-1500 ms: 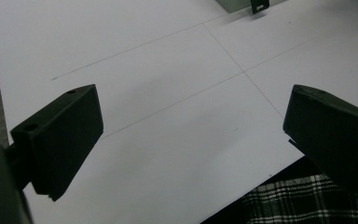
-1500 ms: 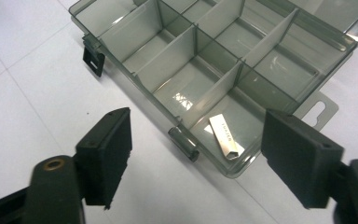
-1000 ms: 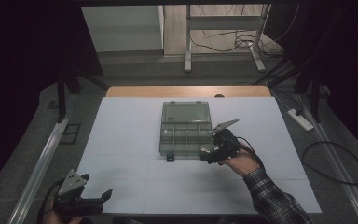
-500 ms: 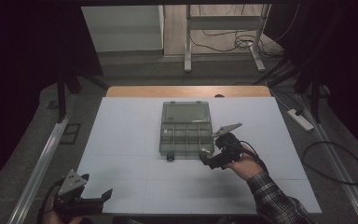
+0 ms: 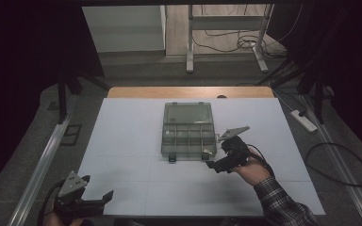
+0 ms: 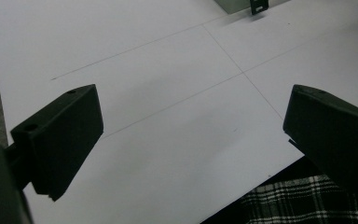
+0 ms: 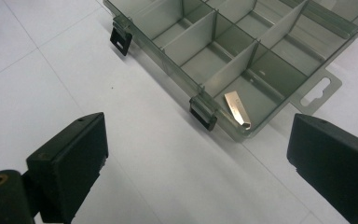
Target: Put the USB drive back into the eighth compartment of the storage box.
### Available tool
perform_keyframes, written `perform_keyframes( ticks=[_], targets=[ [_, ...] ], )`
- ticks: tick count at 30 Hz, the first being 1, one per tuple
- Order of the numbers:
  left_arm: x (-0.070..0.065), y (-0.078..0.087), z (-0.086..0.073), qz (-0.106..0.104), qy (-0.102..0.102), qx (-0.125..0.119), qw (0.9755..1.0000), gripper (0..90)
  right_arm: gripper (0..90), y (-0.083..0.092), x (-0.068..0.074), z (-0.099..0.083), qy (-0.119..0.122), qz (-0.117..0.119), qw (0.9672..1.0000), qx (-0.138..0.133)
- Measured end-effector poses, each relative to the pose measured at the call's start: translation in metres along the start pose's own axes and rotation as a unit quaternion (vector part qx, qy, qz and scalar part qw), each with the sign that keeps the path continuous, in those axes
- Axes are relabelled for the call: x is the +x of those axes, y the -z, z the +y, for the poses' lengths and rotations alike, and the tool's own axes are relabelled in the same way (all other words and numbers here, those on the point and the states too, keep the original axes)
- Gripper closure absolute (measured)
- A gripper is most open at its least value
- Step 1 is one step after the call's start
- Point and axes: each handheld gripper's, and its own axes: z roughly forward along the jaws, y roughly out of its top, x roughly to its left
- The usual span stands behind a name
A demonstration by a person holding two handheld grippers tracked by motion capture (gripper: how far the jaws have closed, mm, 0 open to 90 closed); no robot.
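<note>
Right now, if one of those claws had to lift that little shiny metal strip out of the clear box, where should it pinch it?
Probably across its two long edges near the middle, coming straight down. The metal strip lies flat in the corner compartment of the open box, close to the front wall and a divider, so a sideways approach looks blocked. The open right claw hovers closest.

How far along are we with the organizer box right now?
Done: the organizer box lies open, and one small metal piece sits in its near corner compartment by a latch. In hand: nothing; the right tool is open just off the box, the left tool open at the table's near edge. Left: the other visible compartments look empty.
</note>
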Motion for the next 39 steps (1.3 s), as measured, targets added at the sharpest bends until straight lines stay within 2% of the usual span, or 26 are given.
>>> perform_keyframes(
  ticks=[12, 34, 39],
  targets=[
    [0.0, 0.0, 0.0, -0.001, 0.001, -0.001, 1.0, 5.1, 5.4, 0.008, 0.002, -0.01, 0.003, -0.004, 1.0, -0.001],
    [0.0, 0.0, 0.0, -0.001, 0.001, -0.001, 1.0, 5.0, 5.0, 0.023, 0.003, -0.026, -0.008, -0.017, 0.9998, -0.003],
    [0.0, 0.0, 0.0, -0.001, 0.001, -0.001, 1.0, 5.0, 2.6, 0.026, 0.003, -0.031, -0.01, -0.019, 0.9998, -0.003]
  ],
)
